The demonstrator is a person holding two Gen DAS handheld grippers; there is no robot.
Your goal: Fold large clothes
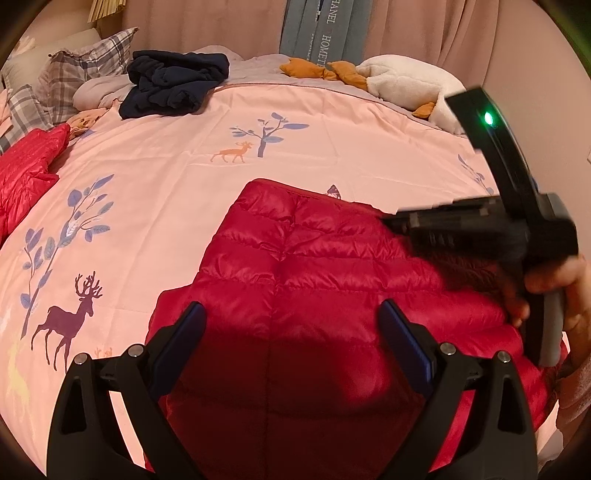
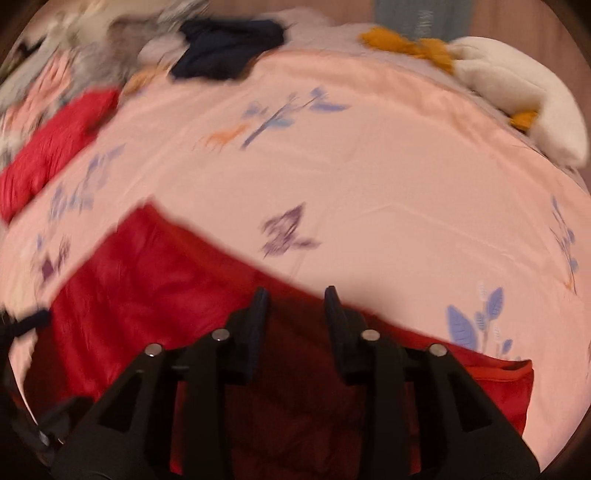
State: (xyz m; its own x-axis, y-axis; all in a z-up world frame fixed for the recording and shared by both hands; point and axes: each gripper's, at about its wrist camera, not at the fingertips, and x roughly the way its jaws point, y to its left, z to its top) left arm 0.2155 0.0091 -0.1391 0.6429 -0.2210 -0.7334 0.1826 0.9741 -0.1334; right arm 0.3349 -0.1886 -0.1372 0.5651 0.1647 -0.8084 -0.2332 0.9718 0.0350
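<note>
a glossy red quilted down jacket [image 1: 332, 280] lies flat on the near part of a pink bedspread printed with deer and blue-leaved trees [image 1: 177, 155], its stitched panels running across and a seam down its middle. the left gripper [image 1: 291, 314] hangs just above the near half of the jacket with its two blue-padded fingers [image 1: 194, 321] spread wide apart and nothing between them. the right gripper [image 2: 295, 299] is over the jacket's right side; in its own blurred view its black fingers stand a moderate gap apart with only jacket and bedspread showing between the tips, gripping nothing. in the left wrist view the right gripper's black body reaches in from the right over the jacket, a green light glowing on it, and the person's hand [image 1: 554, 295] is wrapped around its grey handle. a second red quilted garment [image 1: 26, 173] lies at the left edge of the bed. at the far side rest a crumpled dark navy garment [image 1: 173, 85], a grey plaid pillow [image 1: 85, 66], and a white plush toy with mustard-orange parts [image 1: 402, 81], with pink curtains [image 1: 461, 33] behind.
</note>
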